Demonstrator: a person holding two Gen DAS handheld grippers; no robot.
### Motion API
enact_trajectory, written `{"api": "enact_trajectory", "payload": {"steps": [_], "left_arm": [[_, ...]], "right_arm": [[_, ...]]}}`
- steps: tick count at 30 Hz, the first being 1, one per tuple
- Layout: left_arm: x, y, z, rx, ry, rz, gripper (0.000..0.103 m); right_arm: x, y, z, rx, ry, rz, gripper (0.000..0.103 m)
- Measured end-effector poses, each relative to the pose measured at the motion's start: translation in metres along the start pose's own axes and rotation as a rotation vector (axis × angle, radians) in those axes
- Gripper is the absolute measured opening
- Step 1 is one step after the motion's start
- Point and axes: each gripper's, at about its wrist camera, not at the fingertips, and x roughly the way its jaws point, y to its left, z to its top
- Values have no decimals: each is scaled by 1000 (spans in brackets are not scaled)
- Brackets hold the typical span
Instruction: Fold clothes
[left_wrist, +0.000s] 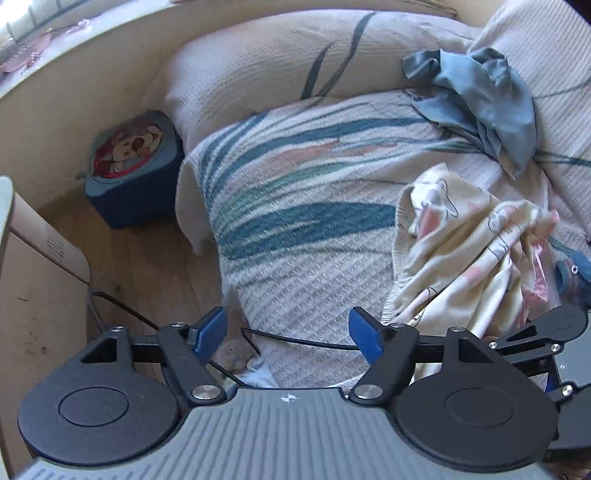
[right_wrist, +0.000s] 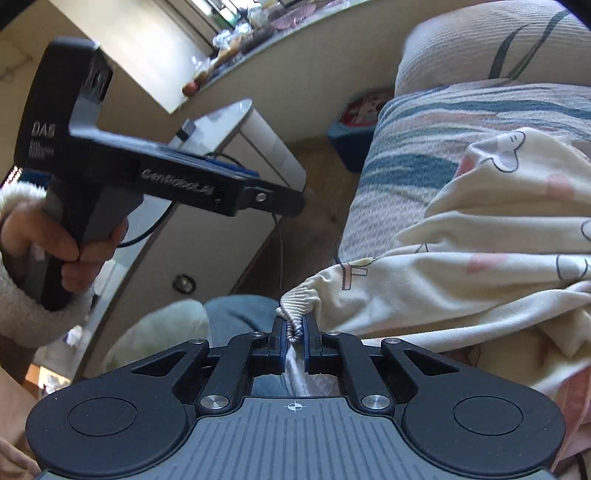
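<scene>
**Cream garment pinched at its ribbed hem over a bed**

Woven cotton covers most of both views: a bedspread (left_wrist: 295, 221) in off-white with teal and pink leaf streaks, draped over a bed that runs to a pillow (left_wrist: 258, 66) against the far wall. On the spread's right half lies the cream garment (left_wrist: 461, 251), printed with small pink and outlined cartoon shapes, heaped in loose folds with one edge trailing toward the near side of the bed. Beyond it, near the pillow, sits a crumpled blue-grey cloth (left_wrist: 487, 110), well apart from the cream piece. On the wooden floor beside the bed stands a small blue stool (left_wrist: 133, 173) with a cartoon bear on top.

The right gripper (right_wrist: 294, 332) is clamped on the garment's ribbed hem (right_wrist: 299, 302), which bunches up between its blue pads. The left gripper (left_wrist: 288, 332) stands with jaws wide apart and nothing between them, hovering over the bed's near edge beside the garment. A hand (right_wrist: 70, 243) in a fleecy sleeve holds its handle.

The garment looks light, soft and limp; it will sag and slide rather than hold a shape. The ribbed hem seems the firmest place to grip, so the free gripper would best take a second point along that edge.
</scene>
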Motion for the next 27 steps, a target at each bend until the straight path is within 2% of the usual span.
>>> {"api": "enact_trajectory", "payload": {"steps": [5, 10, 12, 15, 17, 19, 21, 22, 23, 24, 26, 27], "left_arm": [[14, -10, 1, 8, 16, -39, 73], [22, -16, -3, 6, 34, -76, 74], [24, -19, -6, -2, 43, -105, 75], [28, -26, -13, -6, 67, -151, 78], [33, -32, -18, 1, 87, -161, 79], [37, -36, -22, 2, 98, -164, 78], [37, -38, -22, 6, 91, -179, 71], [36, -38, -21, 8, 85, -199, 60], [36, -39, -21, 10, 86, -229, 42], [39, -40, -21, 17, 99, -251, 35], [45, -47, -23, 50, 131, -250, 17], [46, -50, -23, 68, 138, -251, 15]], "right_arm": [[-28, -4, 1, -31, 2, -54, 21], [-77, -9, 15, -96, -48, -172, 43], [-90, -11, 25, -145, -72, -233, 46], [-94, -27, 41, -203, -99, -348, 57], [-89, -44, 53, -211, -104, -402, 58], [-81, -61, 63, -208, -96, -437, 67], [-69, -78, 70, -198, -80, -463, 75], [-63, -83, 70, -191, -66, -469, 75], [-56, -89, 70, -183, -52, -476, 75], [-50, -94, 69, -175, -39, -479, 73], [-43, -95, 63, -162, -22, -459, 54], [-44, -93, 59, -153, -19, -443, 30]]}}
